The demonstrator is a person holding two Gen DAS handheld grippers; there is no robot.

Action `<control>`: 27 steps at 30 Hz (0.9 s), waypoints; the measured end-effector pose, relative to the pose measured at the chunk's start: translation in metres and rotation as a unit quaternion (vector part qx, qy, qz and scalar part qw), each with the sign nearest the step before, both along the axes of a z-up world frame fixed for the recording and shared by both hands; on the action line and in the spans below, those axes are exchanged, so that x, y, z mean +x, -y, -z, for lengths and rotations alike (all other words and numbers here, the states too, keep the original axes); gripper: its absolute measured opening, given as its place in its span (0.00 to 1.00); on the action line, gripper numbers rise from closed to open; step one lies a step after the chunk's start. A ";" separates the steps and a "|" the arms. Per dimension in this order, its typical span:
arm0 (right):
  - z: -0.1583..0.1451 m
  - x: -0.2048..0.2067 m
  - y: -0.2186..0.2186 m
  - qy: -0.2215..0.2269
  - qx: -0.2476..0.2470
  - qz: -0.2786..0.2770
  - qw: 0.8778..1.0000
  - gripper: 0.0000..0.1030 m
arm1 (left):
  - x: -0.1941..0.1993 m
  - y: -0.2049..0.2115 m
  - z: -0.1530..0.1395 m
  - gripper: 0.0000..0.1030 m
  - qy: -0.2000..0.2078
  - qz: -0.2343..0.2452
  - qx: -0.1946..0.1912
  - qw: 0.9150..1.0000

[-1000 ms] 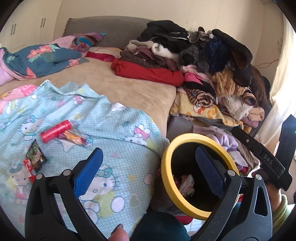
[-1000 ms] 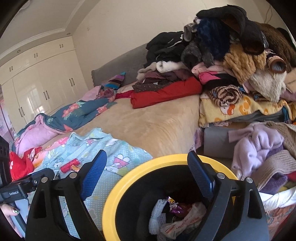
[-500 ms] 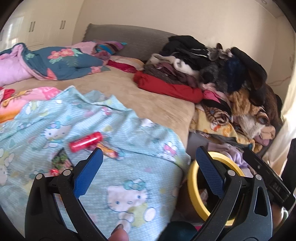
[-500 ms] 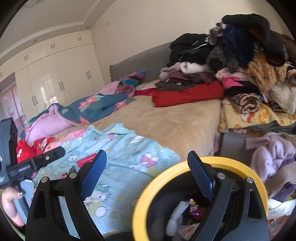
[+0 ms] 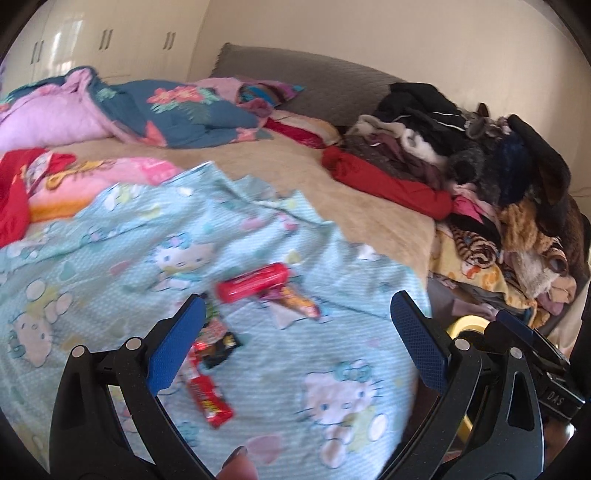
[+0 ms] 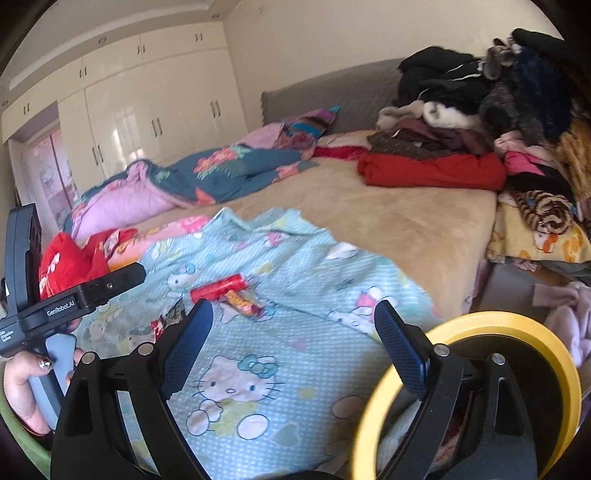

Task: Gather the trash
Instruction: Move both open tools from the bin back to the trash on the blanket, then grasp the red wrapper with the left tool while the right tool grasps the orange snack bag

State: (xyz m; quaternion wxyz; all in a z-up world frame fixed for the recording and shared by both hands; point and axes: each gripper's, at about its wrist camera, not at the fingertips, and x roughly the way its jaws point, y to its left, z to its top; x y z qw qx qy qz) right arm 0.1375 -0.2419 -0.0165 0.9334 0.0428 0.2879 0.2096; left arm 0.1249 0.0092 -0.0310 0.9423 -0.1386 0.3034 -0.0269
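Rumpled bedding [image 5: 332, 369] carries light, crinkly wrappers; we would pinch the red tube [image 5: 253, 282], at twelve o'clock between our spread, empty left gripper [image 5: 295, 339] tongs, mid-length; right gripper [image 6: 291, 339] likewise gapes.

Bedroom w/ cream walls [image 6: 314, 33]. Glossy white built-in wardrobe [image 6: 155, 110] along far side, dark handles, daylight glare on doors. Big bed [image 6: 406, 221] w/ tan cover, grey headboard [image 5: 314, 85]. Heap of clothes [image 5: 480, 155] piled at right edge. Blue floral quilt [image 5: 177, 110] bunched near pillows.
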 end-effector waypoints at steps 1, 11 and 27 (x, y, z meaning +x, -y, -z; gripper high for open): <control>0.002 0.004 -0.005 -0.005 -0.004 -0.003 1.000 0.84 | 0.000 -0.006 0.003 0.89 -0.006 -0.006 -0.001 1.000; 0.029 0.052 -0.053 -0.056 -0.038 -0.047 0.997 0.80 | -0.003 -0.054 0.045 0.87 -0.065 -0.041 -0.021 0.997; 0.084 0.122 -0.139 -0.116 -0.117 -0.115 0.980 0.58 | 0.003 -0.050 0.104 0.39 -0.148 -0.013 -0.077 0.986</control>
